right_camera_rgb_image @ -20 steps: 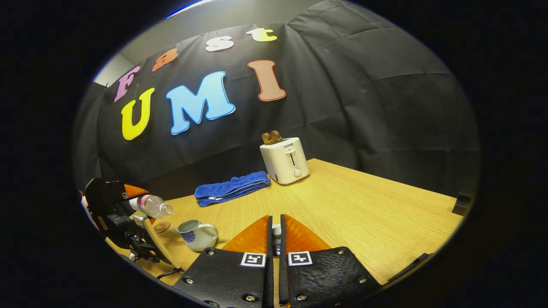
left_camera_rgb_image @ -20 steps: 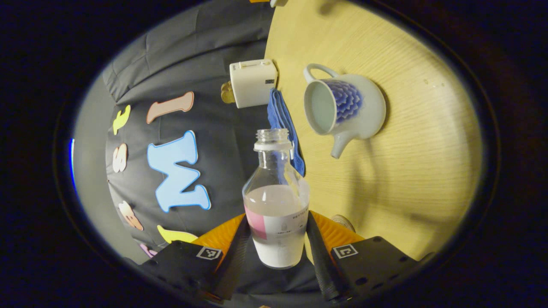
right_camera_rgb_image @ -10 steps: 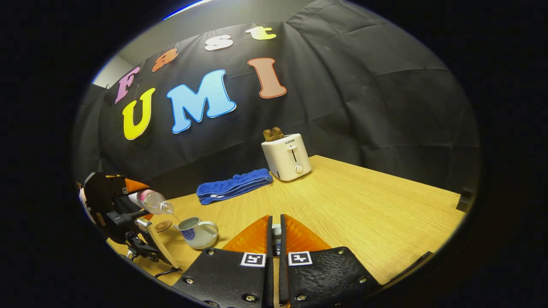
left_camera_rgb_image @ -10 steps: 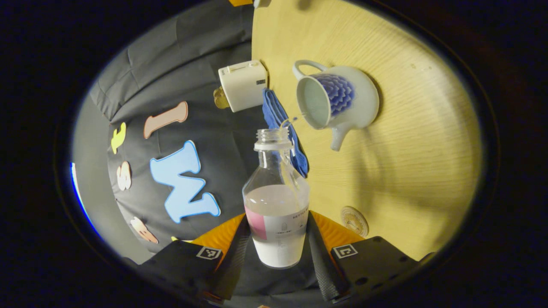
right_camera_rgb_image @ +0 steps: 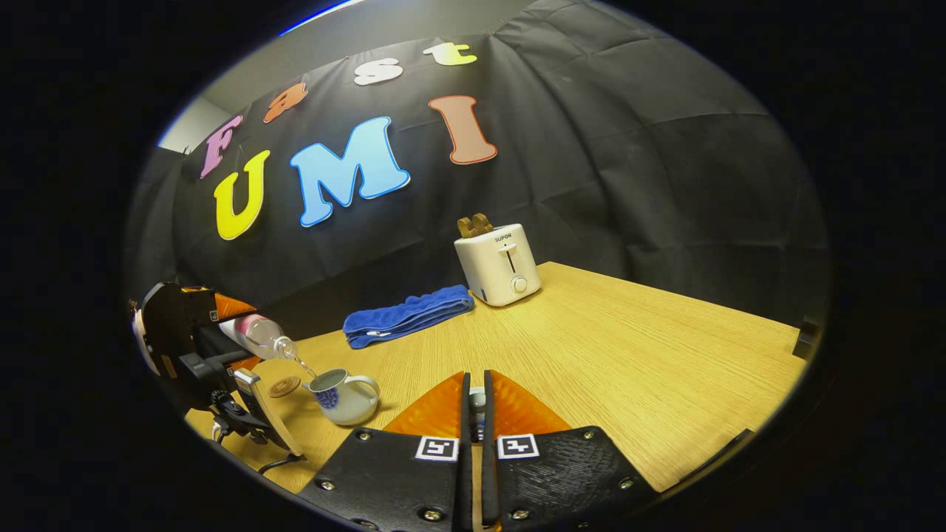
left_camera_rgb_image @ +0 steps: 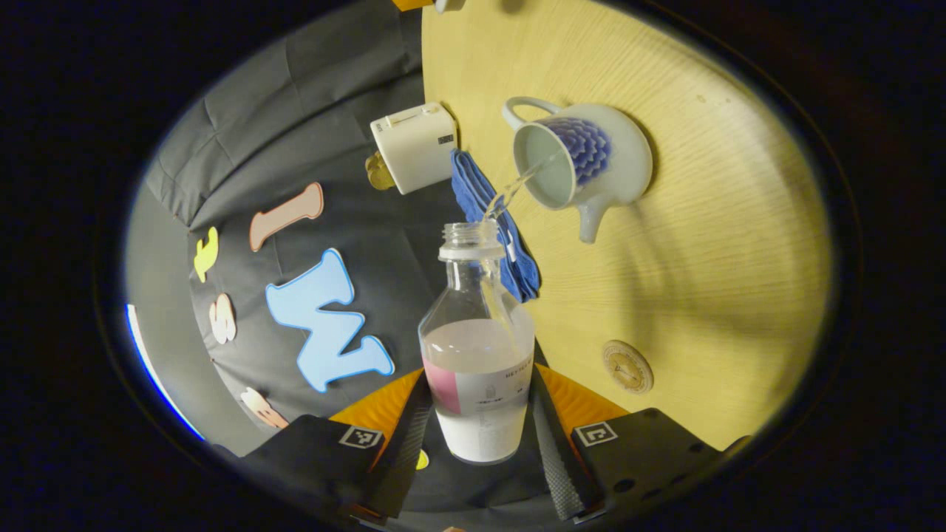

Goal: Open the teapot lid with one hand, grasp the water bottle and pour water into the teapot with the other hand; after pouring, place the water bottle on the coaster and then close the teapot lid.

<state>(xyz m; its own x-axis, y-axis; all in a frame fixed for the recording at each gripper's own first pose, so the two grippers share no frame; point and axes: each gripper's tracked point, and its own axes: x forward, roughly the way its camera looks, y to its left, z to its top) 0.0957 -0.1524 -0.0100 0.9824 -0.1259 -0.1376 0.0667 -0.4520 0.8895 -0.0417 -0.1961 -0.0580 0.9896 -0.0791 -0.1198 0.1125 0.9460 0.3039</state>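
Since a second ago the left gripper [left_camera_rgb_image: 479,436] has tipped the water bottle [left_camera_rgb_image: 477,347] it clamps; a stream now enters the open teapot [left_camera_rgb_image: 584,166] on the bench [left_camera_rgb_image: 702,258]; right gripper [right_camera_rgb_image: 473,414] pinches the lid, so pouring is underway

The table [right_camera_rgb_image: 628,347] is light wood with fine lines running along it. A white toaster [right_camera_rgb_image: 499,264] stands near the back edge, close to the black cloth wall. Just beside the toaster lies a folded blue towel [right_camera_rgb_image: 406,316], long and flat. Nearer the front sits a white teapot [right_camera_rgb_image: 341,395] with a blue pattern, its top open and its handle on one side. A small round coaster [right_camera_rgb_image: 283,386] lies flat near the teapot, not touching it. In the left gripper view the coaster [left_camera_rgb_image: 627,366] sits apart from the teapot [left_camera_rgb_image: 584,159].
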